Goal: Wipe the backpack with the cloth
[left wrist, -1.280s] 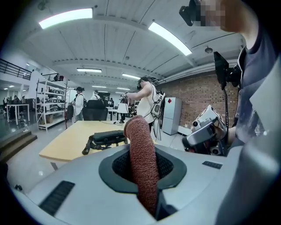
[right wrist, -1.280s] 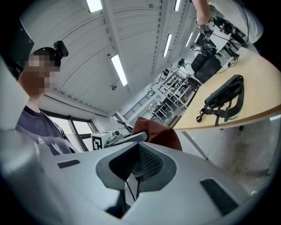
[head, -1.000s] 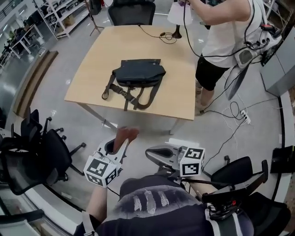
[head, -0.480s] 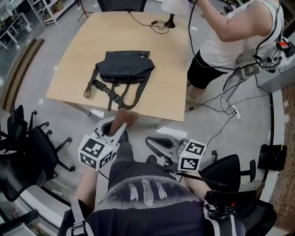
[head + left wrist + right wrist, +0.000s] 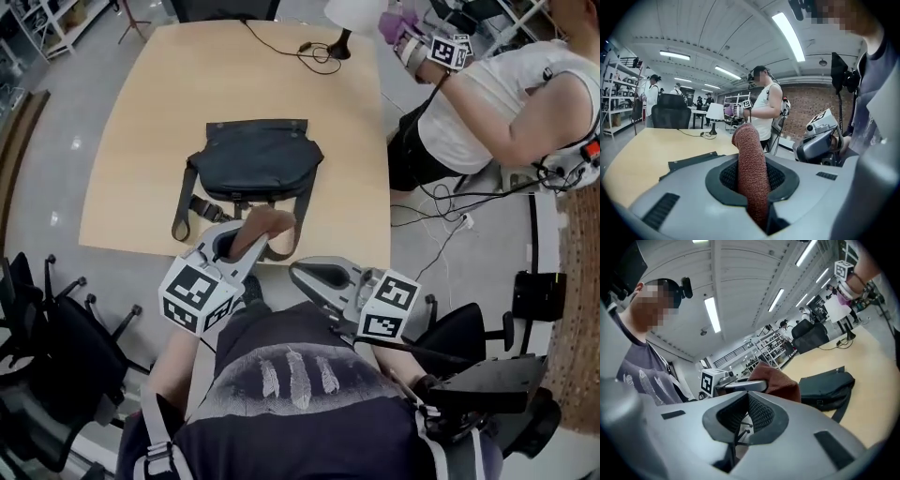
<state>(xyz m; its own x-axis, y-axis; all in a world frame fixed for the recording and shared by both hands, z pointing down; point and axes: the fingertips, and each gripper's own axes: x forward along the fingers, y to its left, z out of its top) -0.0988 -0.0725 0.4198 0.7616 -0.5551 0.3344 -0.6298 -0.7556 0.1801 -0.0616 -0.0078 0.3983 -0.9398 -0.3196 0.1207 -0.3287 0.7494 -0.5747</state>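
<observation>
A dark backpack (image 5: pixel 258 157) lies flat on the wooden table (image 5: pixel 141 122), its straps trailing toward the near edge. My left gripper (image 5: pixel 236 246) is shut on a rolled reddish-brown cloth (image 5: pixel 264 224), held just over the table's near edge, short of the bag. In the left gripper view the cloth (image 5: pixel 751 168) stands up between the jaws, with the backpack (image 5: pixel 691 161) beyond. My right gripper (image 5: pixel 311 275) hangs beside it off the table, jaws together with nothing in them. The right gripper view shows the backpack (image 5: pixel 828 386) and cloth (image 5: pixel 777 379) ahead.
Another person (image 5: pixel 492 98) in a white top stands at the table's right side, wearing a marked wrist device. A lamp (image 5: pixel 349 17) and cable (image 5: pixel 314 52) sit at the far edge. Office chairs (image 5: pixel 56 328) flank me; cables (image 5: pixel 452 211) lie on the floor.
I have come closer to the table, so the backpack is nearer. The left gripper with the cloth now reaches the near edge. The other person has shifted to the right.
</observation>
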